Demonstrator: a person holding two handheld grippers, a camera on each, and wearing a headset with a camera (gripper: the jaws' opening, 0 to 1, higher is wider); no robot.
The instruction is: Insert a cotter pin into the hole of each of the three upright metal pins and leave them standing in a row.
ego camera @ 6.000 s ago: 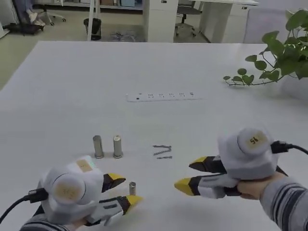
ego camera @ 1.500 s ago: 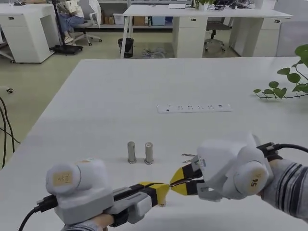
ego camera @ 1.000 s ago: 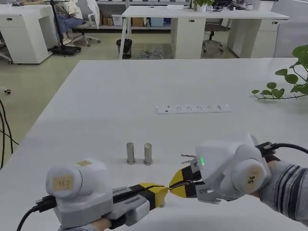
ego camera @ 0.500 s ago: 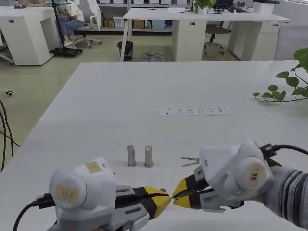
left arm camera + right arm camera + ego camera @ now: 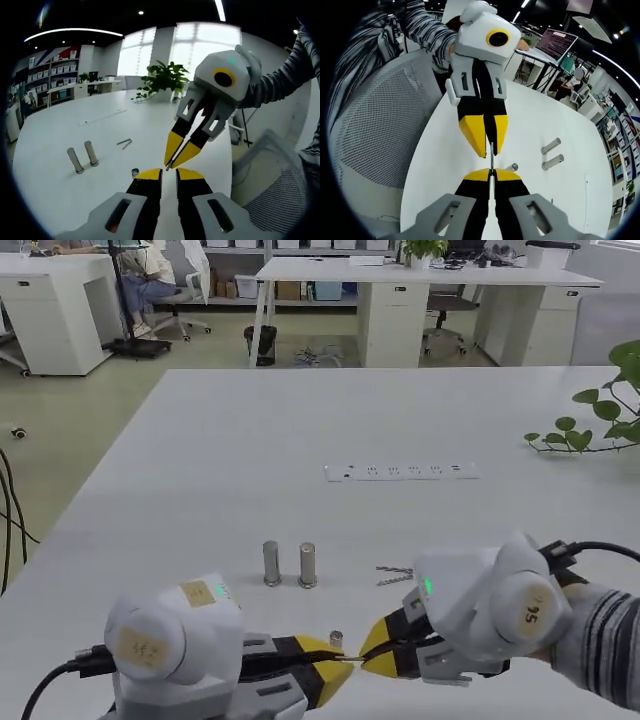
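Observation:
Two metal pins [image 5: 271,563] [image 5: 308,565] stand upright side by side on the white table. A shorter third pin [image 5: 336,640] stands just beyond the gripper tips, free of both jaws. My right gripper [image 5: 490,174] is shut on a thin cotter pin [image 5: 491,157] that points at my left gripper [image 5: 489,150]. The left gripper [image 5: 169,172] faces it tip to tip, its jaws a narrow gap apart with nothing between them. The third pin [image 5: 135,172] sits left of the left jaws. Spare cotter pins [image 5: 395,575] lie right of the two standing pins.
A white power strip [image 5: 400,471] lies across the middle of the table [image 5: 200,460]. A leafy plant [image 5: 600,410] hangs over the right edge. A mesh chair back [image 5: 370,125] stands close behind the person. Desks and chairs fill the room beyond.
Both grippers have come together tip to tip. The left gripper has drawn back a little, so the third pin now shows beyond its tips. The right gripper stays shut on the cotter pin.

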